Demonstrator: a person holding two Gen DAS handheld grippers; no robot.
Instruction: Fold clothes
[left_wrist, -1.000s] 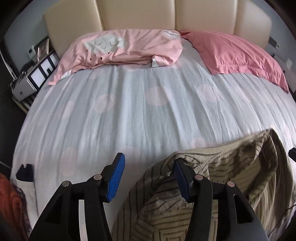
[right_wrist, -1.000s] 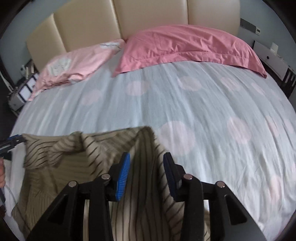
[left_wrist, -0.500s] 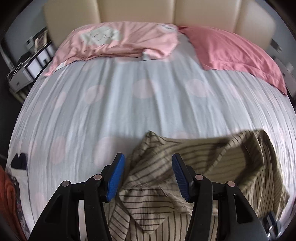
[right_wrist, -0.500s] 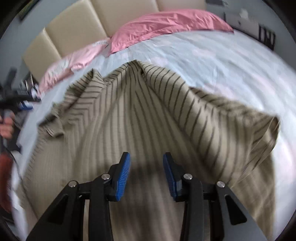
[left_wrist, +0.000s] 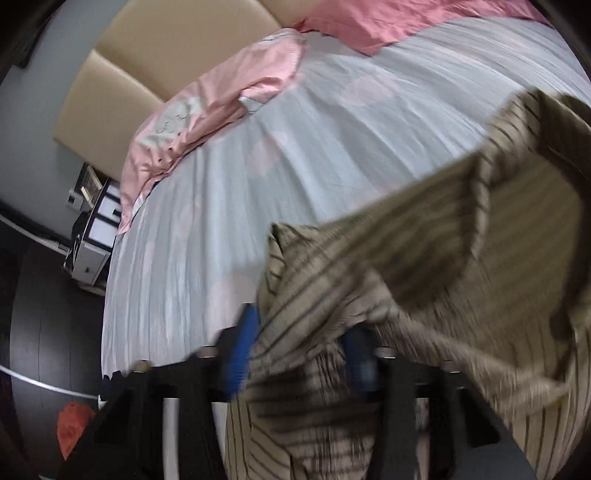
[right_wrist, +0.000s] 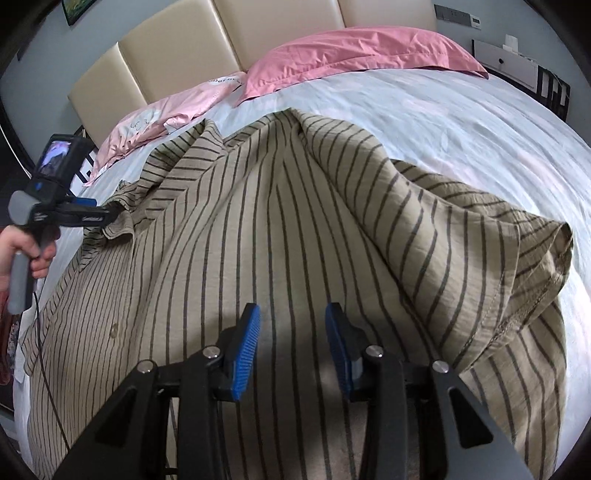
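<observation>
A tan shirt with dark stripes (right_wrist: 295, 221) lies spread and rumpled on the bed, collar toward the left, one side folded over at the right. In the left wrist view the shirt (left_wrist: 443, 277) is blurred. My left gripper (left_wrist: 299, 354) is closing, and a bunched fold near the collar fills the gap between its blue pads. The right wrist view shows that left gripper (right_wrist: 107, 216) at the collar, held by a person's hand (right_wrist: 22, 247). My right gripper (right_wrist: 291, 347) hovers open over the middle of the shirt, with nothing between its pads.
The bed has a pale sheet with pink dots (right_wrist: 480, 122). A dark pink pillow (right_wrist: 362, 51) and a light pink pillow (right_wrist: 166, 118) lie against the beige headboard (right_wrist: 177, 48). A bedside unit (left_wrist: 92, 240) stands left of the bed, an orange item (left_wrist: 74, 424) on the dark floor.
My left gripper rolled, sank onto the shirt's collar area and narrowed around the fabric. My right gripper swung over the shirt, then held still, still open.
</observation>
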